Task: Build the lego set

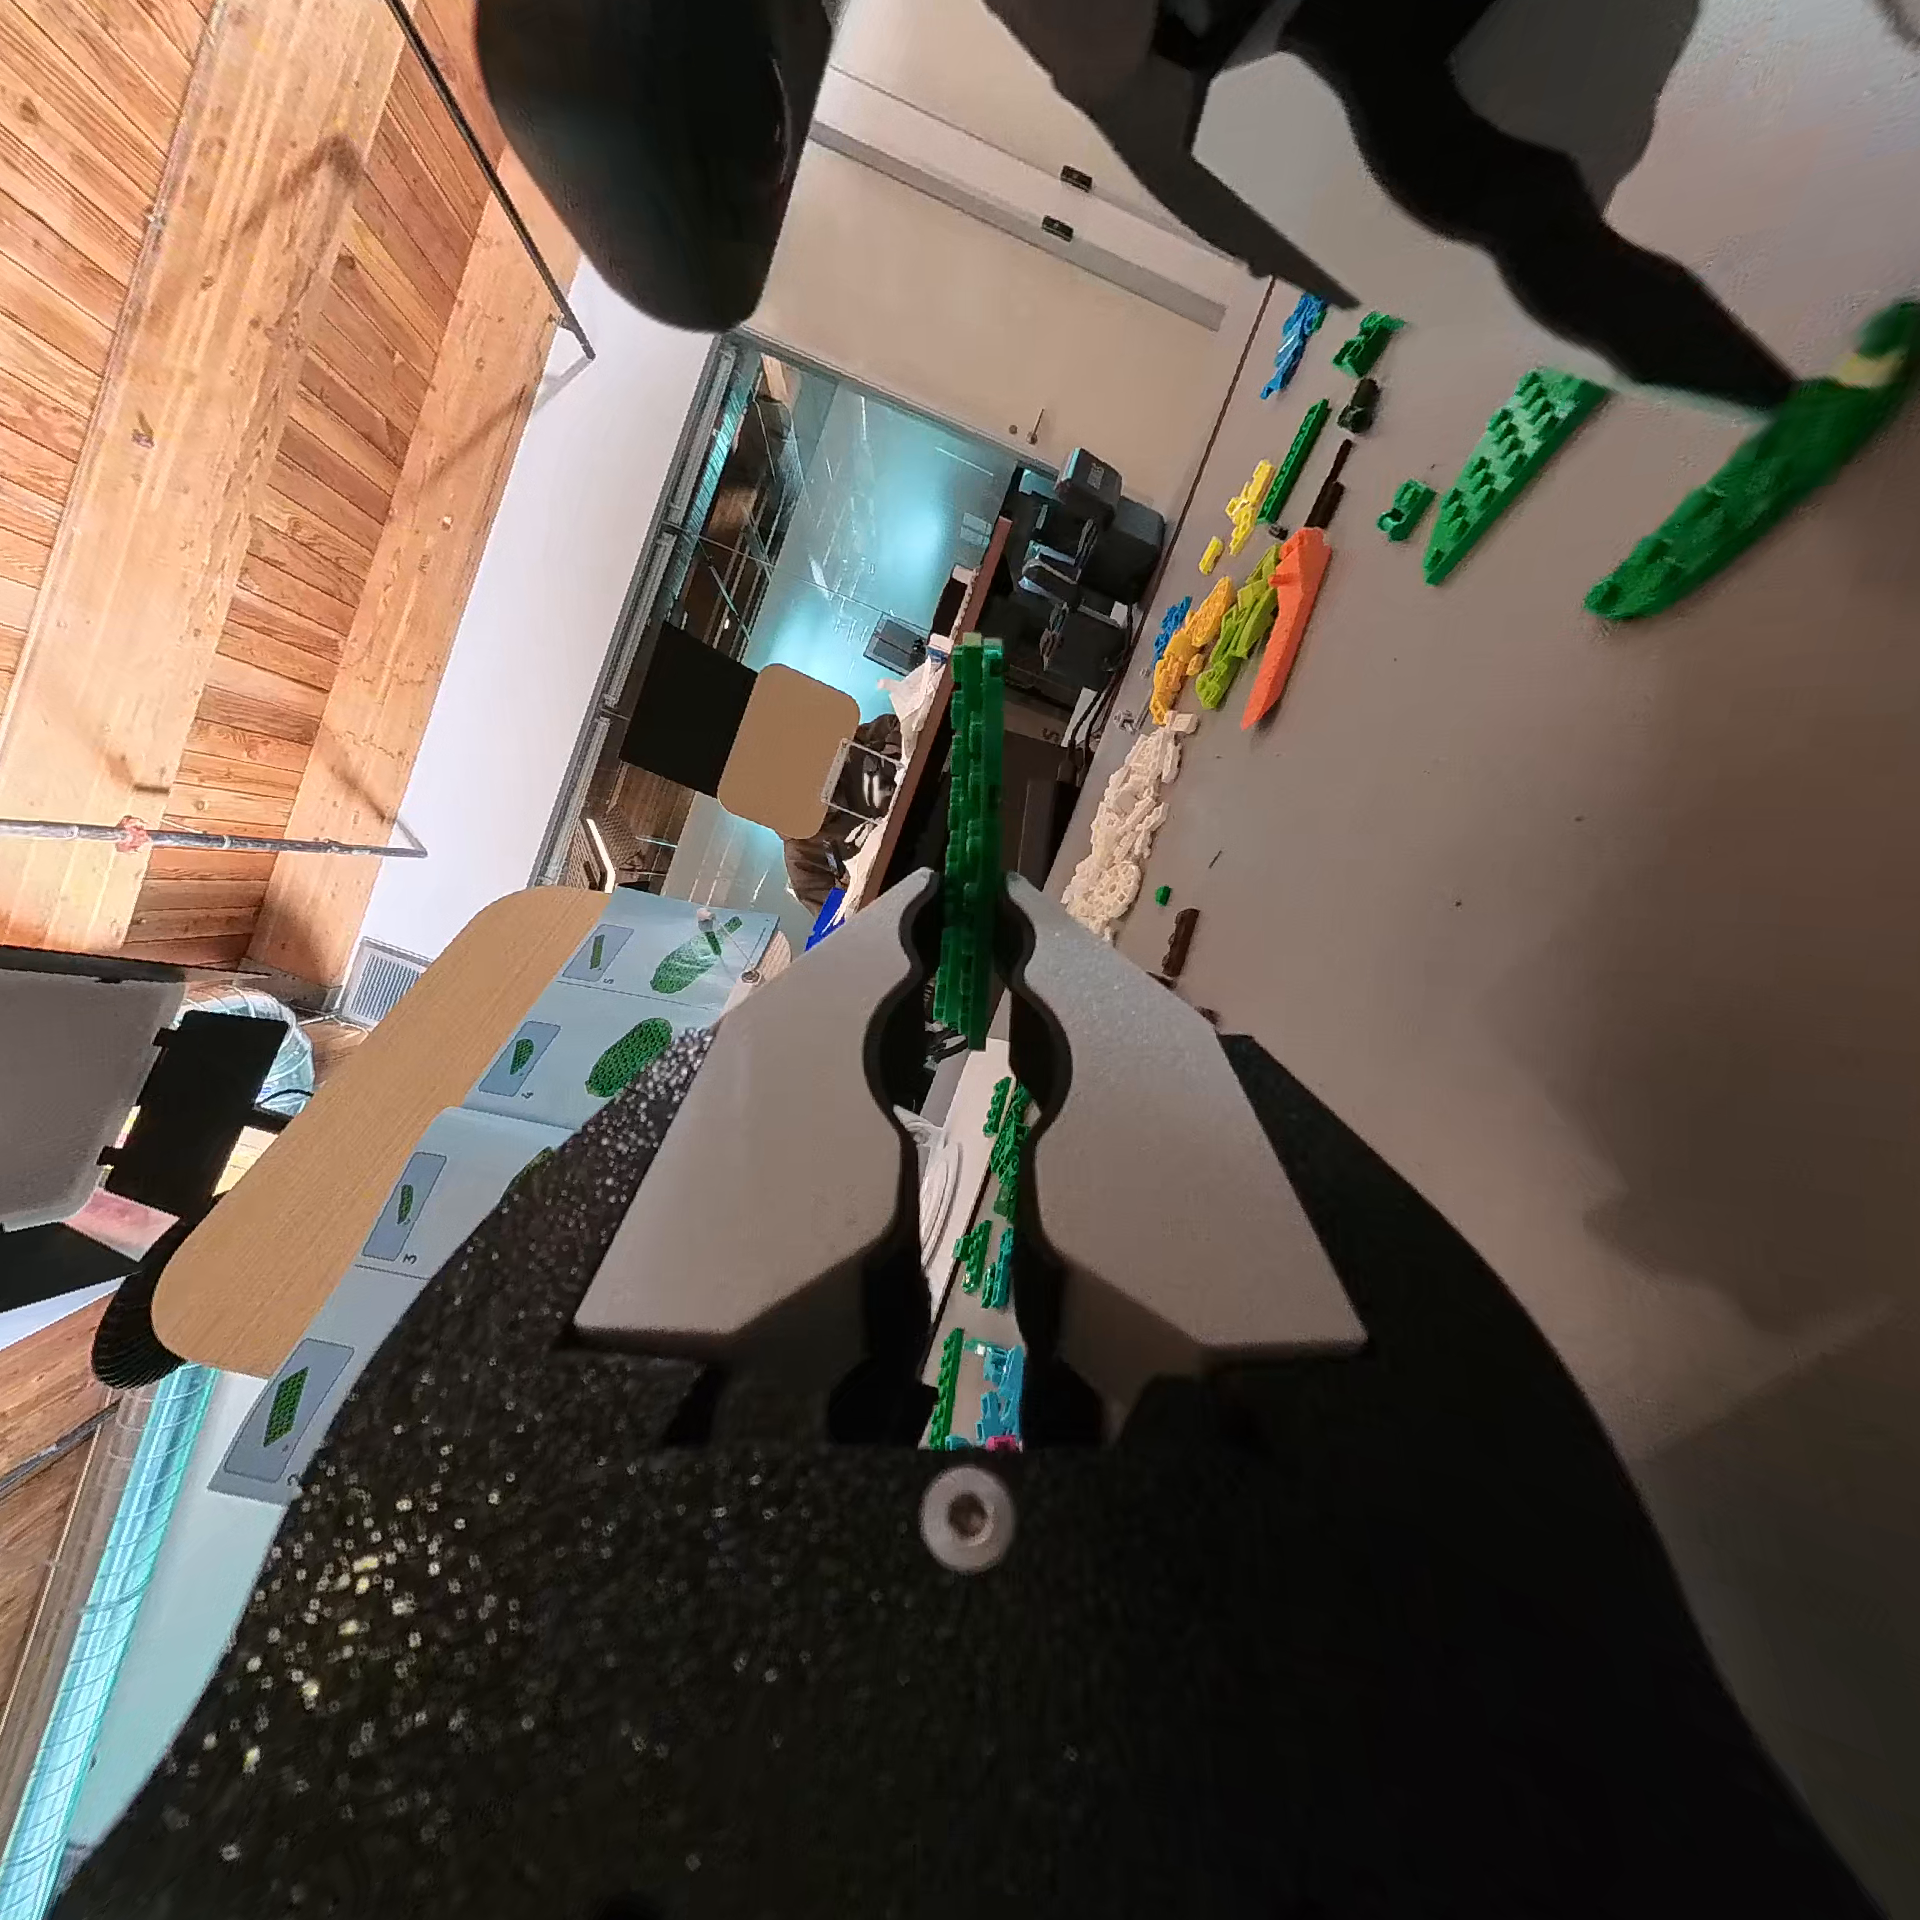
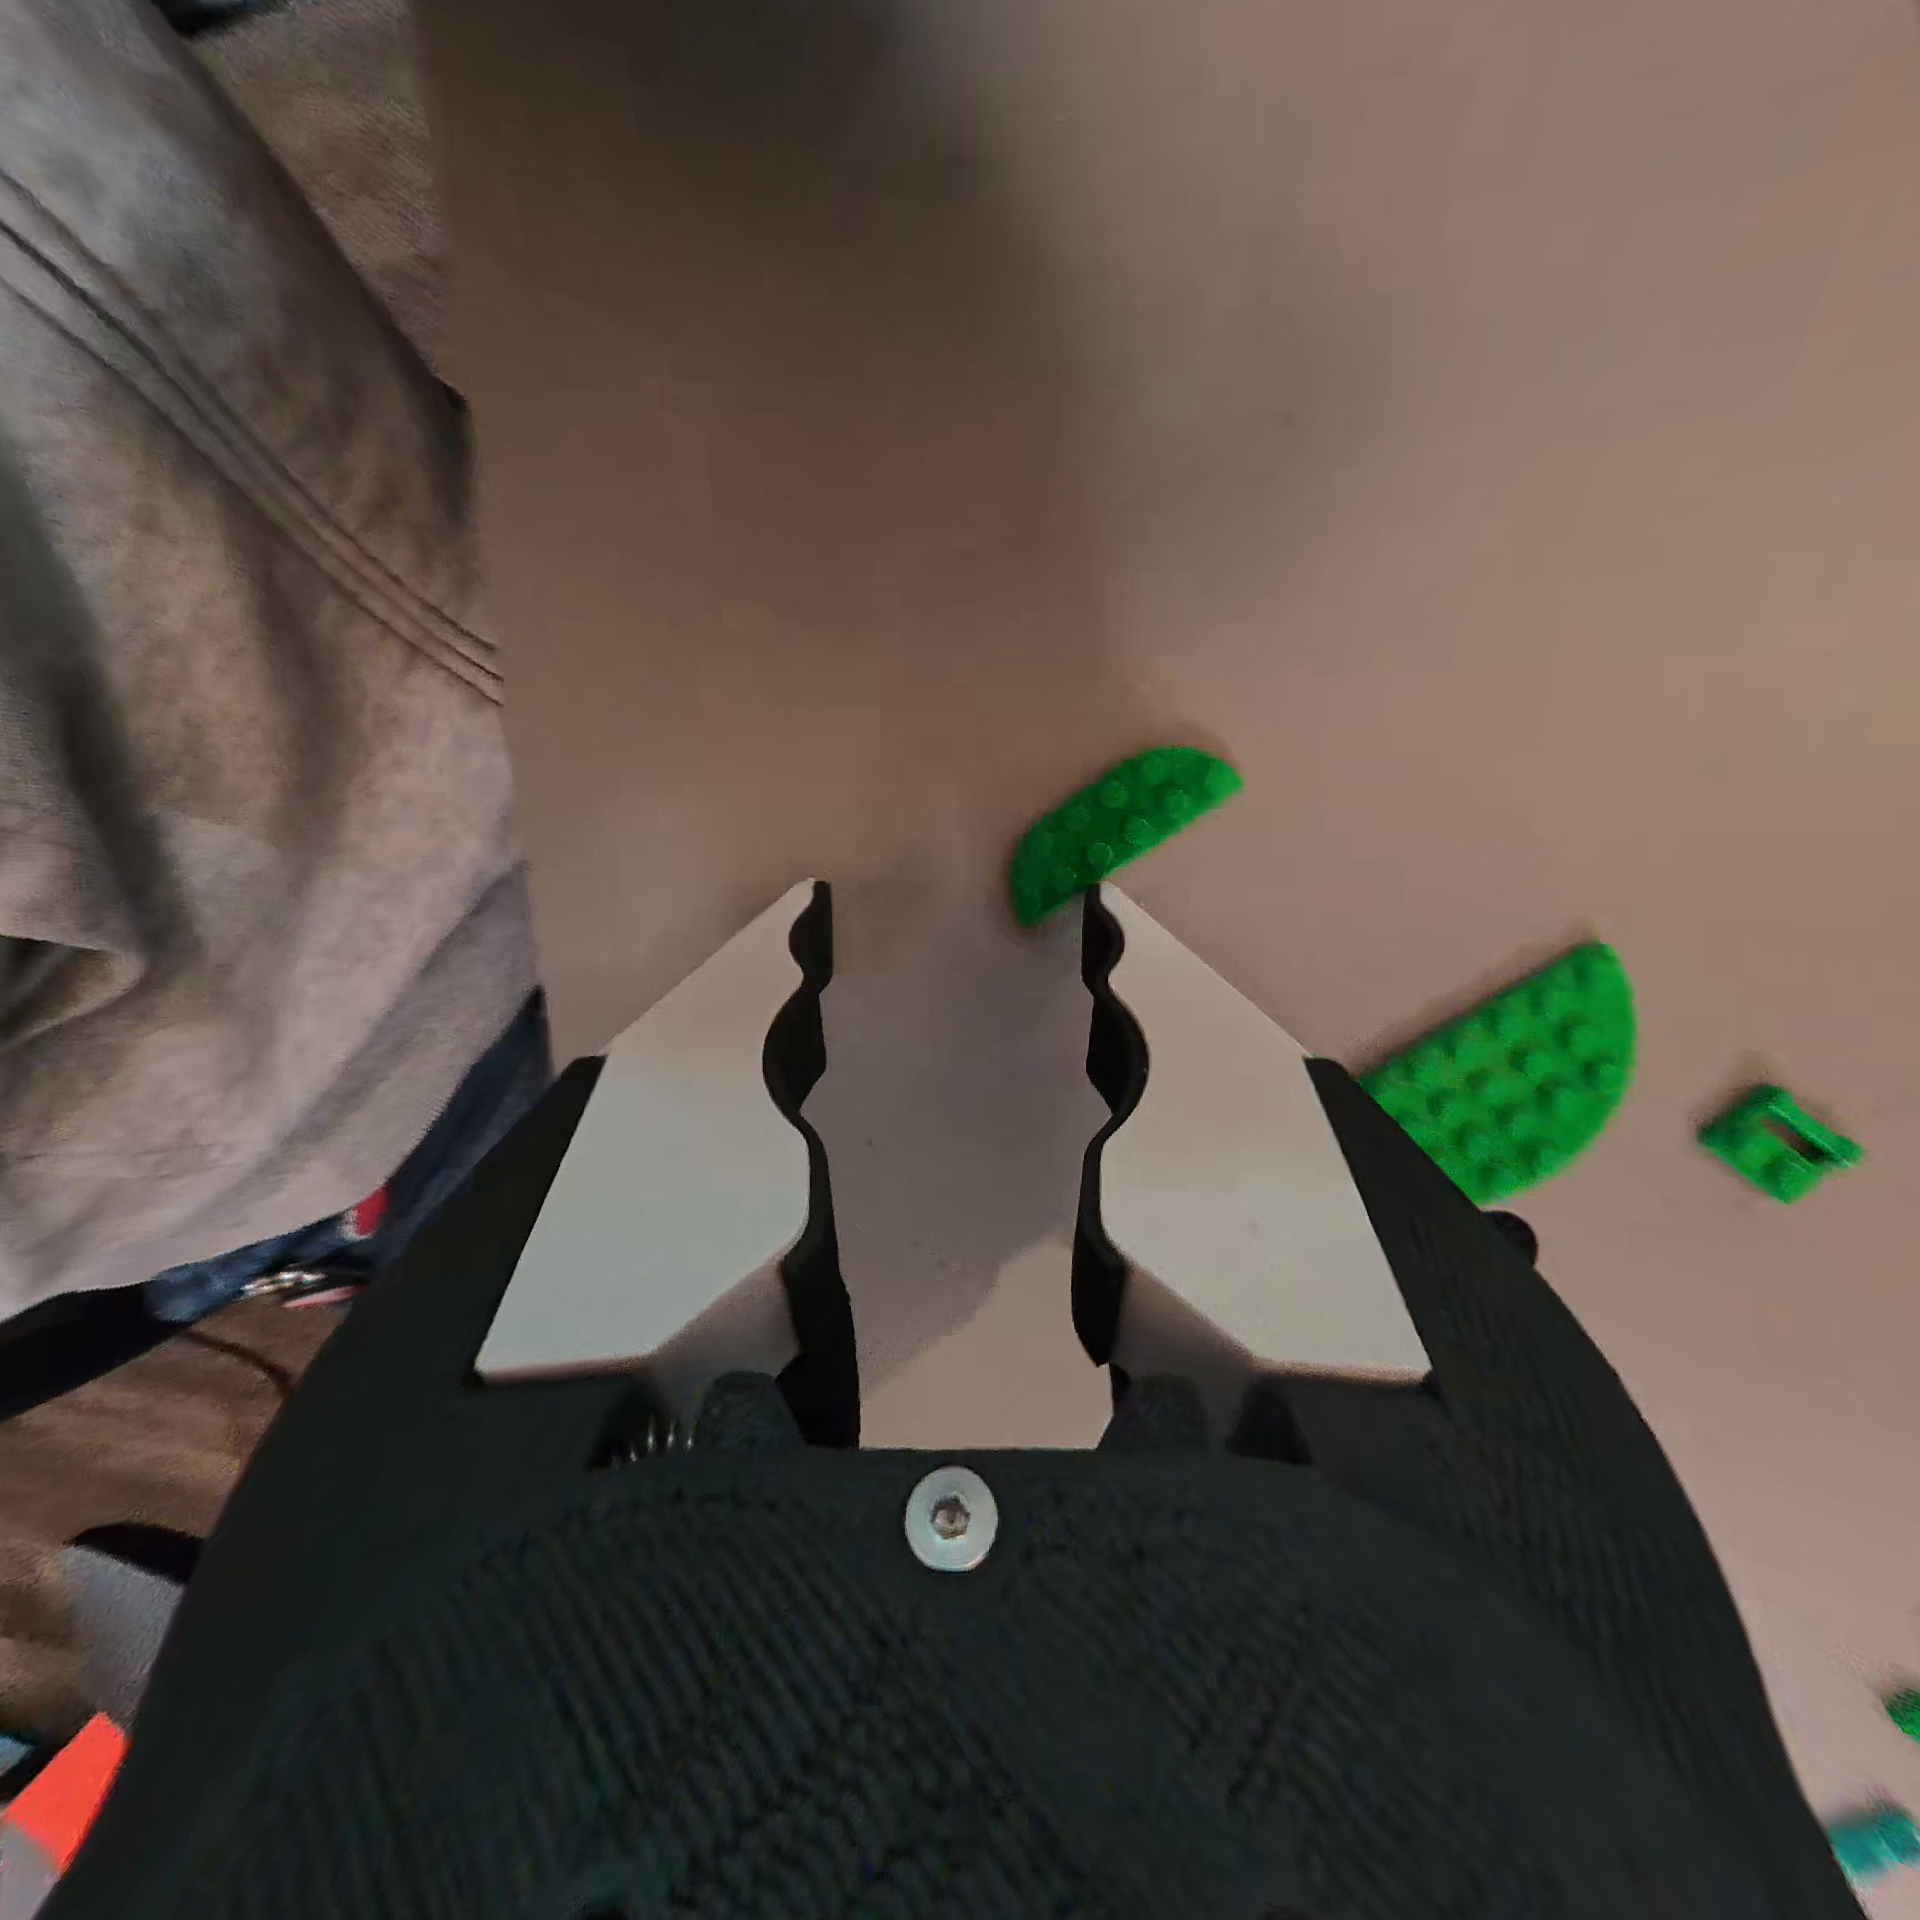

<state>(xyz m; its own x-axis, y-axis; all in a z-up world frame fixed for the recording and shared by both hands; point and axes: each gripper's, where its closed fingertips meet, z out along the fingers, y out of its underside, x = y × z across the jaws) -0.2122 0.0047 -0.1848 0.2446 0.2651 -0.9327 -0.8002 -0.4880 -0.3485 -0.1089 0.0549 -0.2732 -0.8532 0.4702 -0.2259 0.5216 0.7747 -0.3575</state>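
My left gripper [image 1: 968, 904] is shut on a green studded plate assembly [image 1: 974, 800], gripped edge-on and held in the air, sticking out past the fingertips. My right gripper [image 2: 956, 896] is open and empty above the grey table [image 2: 1455, 468]. A small green half-round plate [image 2: 1122, 826] lies on the table just past its right fingertip [image 2: 1103, 906]. A larger green half-round plate [image 2: 1517, 1070] lies to its right, and a small green clip piece [image 2: 1779, 1141] beyond that. The right gripper also shows in the left wrist view [image 1: 1558, 301], over green plates [image 1: 1756, 483].
A person's grey sleeve [image 2: 208, 623] fills the left of the right wrist view. In the left wrist view, piles of white [image 1: 1127, 821], yellow [image 1: 1205, 623], orange [image 1: 1288, 623] and blue [image 1: 1294, 343] bricks lie on the table. An instruction sheet [image 1: 499, 1091] stands at the left. The left gripper's tips are roughly 15 cm from the right gripper's. To reach the small green clip piece [image 2: 1779, 1141] in a straight line is about 12 cm for my right fingers, about 20 cm for my left.
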